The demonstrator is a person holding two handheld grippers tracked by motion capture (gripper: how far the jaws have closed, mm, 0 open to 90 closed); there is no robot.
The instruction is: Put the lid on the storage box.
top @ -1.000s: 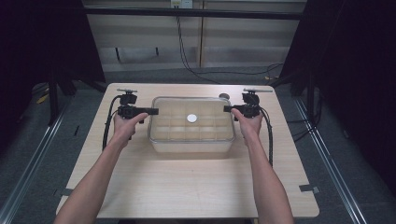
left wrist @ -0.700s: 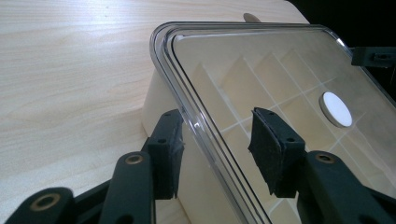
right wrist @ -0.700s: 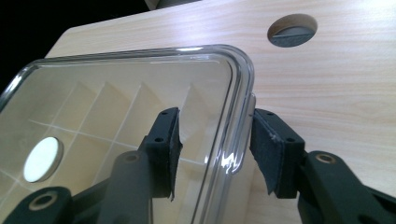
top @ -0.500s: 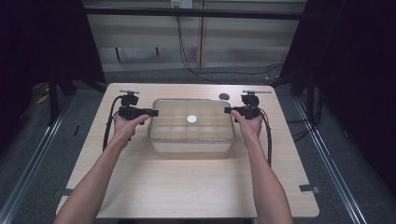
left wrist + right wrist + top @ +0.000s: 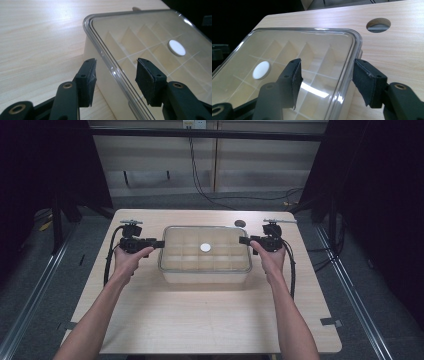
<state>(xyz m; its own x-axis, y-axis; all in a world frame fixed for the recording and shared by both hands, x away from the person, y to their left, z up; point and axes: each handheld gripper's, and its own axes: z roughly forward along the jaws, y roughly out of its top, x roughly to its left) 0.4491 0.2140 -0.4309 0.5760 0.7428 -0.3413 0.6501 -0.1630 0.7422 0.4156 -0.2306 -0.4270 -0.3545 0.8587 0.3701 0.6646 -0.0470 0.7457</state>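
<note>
A shallow box with a clear lid and several inner compartments sits mid-table, a white round disc at the lid's centre. My left gripper is at the box's left end. Its jaws have just been opening and are open, straddling the lid's rim without touching it. My right gripper is at the right end. It has also just been opening, and its pads stand apart on either side of the rim.
The box rests on a light wooden table with a round cable hole behind its right corner. Cables trail from both grippers along the forearms. Dark floor and metal rails flank the table.
Both grippers' jaws have widened off the lid's rim, and both hands have eased slightly back from the box's ends. The box has stayed in place.
</note>
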